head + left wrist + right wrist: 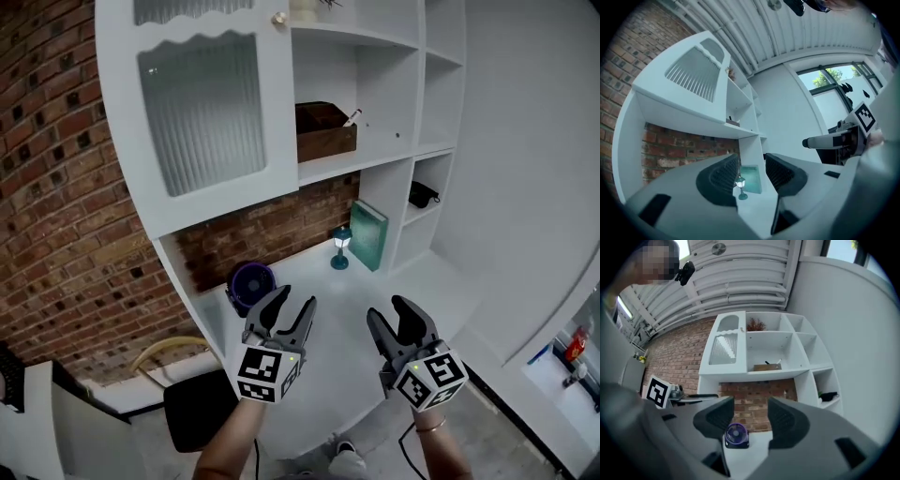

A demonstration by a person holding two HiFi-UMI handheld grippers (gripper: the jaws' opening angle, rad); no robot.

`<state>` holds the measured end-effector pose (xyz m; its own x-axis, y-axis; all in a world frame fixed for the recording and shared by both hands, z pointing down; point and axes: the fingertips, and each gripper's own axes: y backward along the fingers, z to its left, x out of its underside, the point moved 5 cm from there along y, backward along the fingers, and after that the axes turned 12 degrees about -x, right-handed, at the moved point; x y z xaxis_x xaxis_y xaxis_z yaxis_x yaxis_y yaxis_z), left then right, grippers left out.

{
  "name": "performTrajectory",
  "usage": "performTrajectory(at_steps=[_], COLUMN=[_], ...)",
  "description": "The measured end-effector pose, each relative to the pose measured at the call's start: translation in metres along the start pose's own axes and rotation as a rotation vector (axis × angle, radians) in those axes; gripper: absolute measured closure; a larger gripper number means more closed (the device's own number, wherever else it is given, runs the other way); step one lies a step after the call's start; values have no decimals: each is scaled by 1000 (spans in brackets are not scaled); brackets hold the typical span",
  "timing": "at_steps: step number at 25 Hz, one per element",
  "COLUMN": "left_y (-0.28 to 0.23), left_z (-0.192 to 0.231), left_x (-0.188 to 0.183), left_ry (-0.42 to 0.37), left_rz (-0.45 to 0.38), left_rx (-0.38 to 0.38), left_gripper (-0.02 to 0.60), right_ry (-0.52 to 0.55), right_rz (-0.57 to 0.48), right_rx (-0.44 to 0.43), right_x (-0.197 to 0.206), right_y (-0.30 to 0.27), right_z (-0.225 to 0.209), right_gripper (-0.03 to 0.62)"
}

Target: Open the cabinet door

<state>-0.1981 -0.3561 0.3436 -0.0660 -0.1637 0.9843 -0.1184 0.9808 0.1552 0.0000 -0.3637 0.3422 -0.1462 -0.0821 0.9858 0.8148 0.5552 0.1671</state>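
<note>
Cabinet door [202, 103] untouched; grippers [291, 302] [389, 311] parted, empty

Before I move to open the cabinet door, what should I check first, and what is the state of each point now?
1. The cabinet door is shut and ready to be opened: ok.
2. The knob is visible, with nothing in front of it: ok.
3. The left tongs are open and empty: ok.
4. The right tongs are open and empty: ok.
5. One of the tongs is at the knob: not ok. Both hover over the counter, well below the knob in the head view.
6. Which side the door is hinged on: cannot tell, as no hinge shows.
</note>
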Motion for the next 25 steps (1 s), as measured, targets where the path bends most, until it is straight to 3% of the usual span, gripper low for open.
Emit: performTrajectory(at_steps=[6, 13, 19, 25], left_y=[-37, -57, -63, -81], left_z=[12, 29, 38, 40], left_x=[-32, -76, -132, -179], left_ry=[-64, -112, -212, -263], left_rz=[-53, -112, -192, -247], left_rx=[-145, -265, -338, -369], left_gripper=[399, 410, 414, 423], right_ry=[40, 79, 132, 160], right_rz=[-50, -128, -197, -239], right_rx=[-187, -358, -459, -520], right_x=[-30, -72, -109, -139], right_y=[-59, -116, -150, -183], right_z=[-40, -50, -42, -37], right_gripper=[378, 378, 379, 382])
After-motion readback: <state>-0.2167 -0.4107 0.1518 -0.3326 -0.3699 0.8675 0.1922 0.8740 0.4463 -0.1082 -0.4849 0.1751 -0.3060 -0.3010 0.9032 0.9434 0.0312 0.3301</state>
